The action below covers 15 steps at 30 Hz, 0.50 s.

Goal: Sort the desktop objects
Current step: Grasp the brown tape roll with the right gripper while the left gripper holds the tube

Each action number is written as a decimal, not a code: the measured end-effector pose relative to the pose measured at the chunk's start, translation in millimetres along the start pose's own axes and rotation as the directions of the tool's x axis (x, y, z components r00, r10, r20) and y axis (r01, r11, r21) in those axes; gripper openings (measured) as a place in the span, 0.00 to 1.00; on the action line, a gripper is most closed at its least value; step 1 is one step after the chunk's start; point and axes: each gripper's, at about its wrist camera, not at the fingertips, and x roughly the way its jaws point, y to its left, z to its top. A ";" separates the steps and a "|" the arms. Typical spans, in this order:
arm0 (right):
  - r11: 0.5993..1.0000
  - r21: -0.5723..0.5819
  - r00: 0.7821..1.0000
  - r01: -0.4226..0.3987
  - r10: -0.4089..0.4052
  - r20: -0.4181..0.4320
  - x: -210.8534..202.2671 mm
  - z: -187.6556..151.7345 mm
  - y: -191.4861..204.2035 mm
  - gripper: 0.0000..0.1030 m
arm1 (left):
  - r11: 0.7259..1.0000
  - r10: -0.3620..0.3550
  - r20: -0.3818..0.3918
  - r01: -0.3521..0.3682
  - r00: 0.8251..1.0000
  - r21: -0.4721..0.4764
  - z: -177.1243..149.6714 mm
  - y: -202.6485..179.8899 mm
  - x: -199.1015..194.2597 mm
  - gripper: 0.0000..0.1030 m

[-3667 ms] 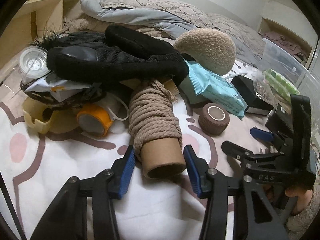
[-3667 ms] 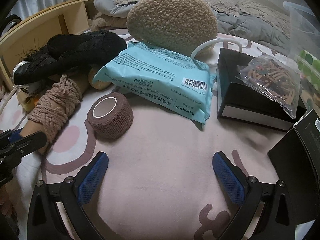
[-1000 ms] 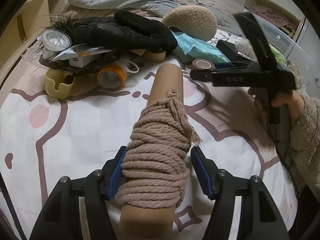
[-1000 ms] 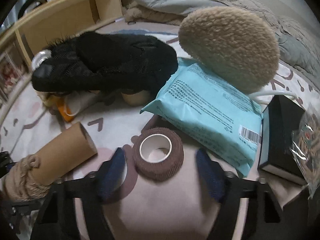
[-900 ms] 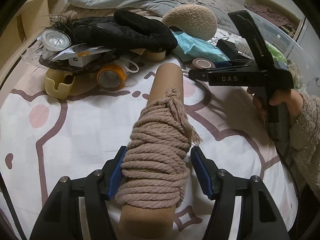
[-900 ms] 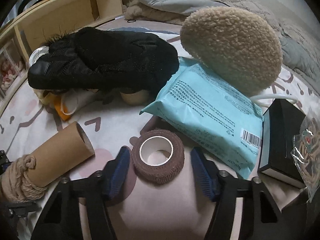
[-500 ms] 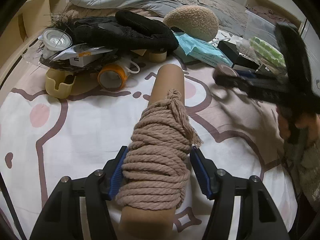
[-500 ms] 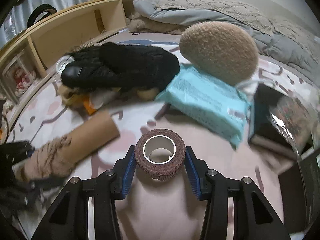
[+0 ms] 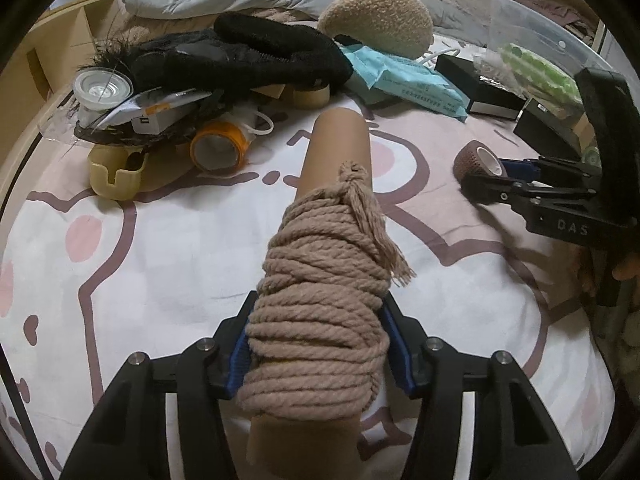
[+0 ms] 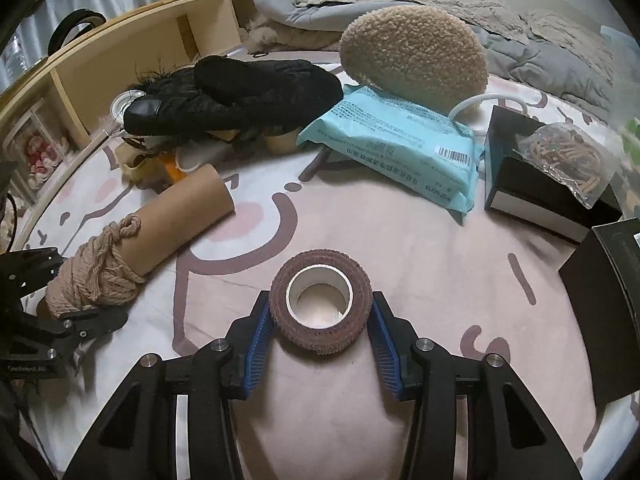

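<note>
Two grips live. Left wrist view: left gripper [image 9: 318,346] jaws clenched on the rope-wound cardboard tube [image 9: 320,300], held over the bed sheet [image 9: 168,248]. Grip sits on soft rope coils, so the tube could slide out if tilted.

Right wrist view: right gripper [image 10: 318,330] jaws narrowed onto the brown bandage roll [image 10: 319,299], pads touching both sides. Squashy roll could pop free.
</note>
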 end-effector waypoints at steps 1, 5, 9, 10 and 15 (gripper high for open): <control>1.000 0.001 1.000 -0.003 0.003 0.001 -0.2 0.0 -0.3 0.46 | 1.000 -0.001 -0.004 0.001 1.000 -0.001 0.4 0.3 1.0 0.54; 0.998 0.041 0.999 -0.038 0.038 0.009 -2.9 -0.9 -7.7 0.46 | 1.000 -0.009 -0.008 0.009 1.000 -0.001 2.1 1.0 0.6 0.52; 0.997 0.060 0.999 -0.048 0.047 0.018 -6.5 -0.5 -8.7 0.46 | 0.999 -0.040 0.004 0.040 0.999 -0.037 2.9 5.7 -2.8 0.51; 0.997 0.059 0.999 -0.048 0.047 0.018 -6.7 -0.1 -8.0 0.46 | 0.998 -0.050 0.009 0.050 0.999 -0.049 3.0 6.8 -4.2 0.51; 0.997 0.053 0.998 -0.061 0.060 0.018 -10.9 2.3 -5.5 0.46 | 0.993 -0.083 0.052 0.087 0.995 -0.083 6.9 7.4 -13.3 0.51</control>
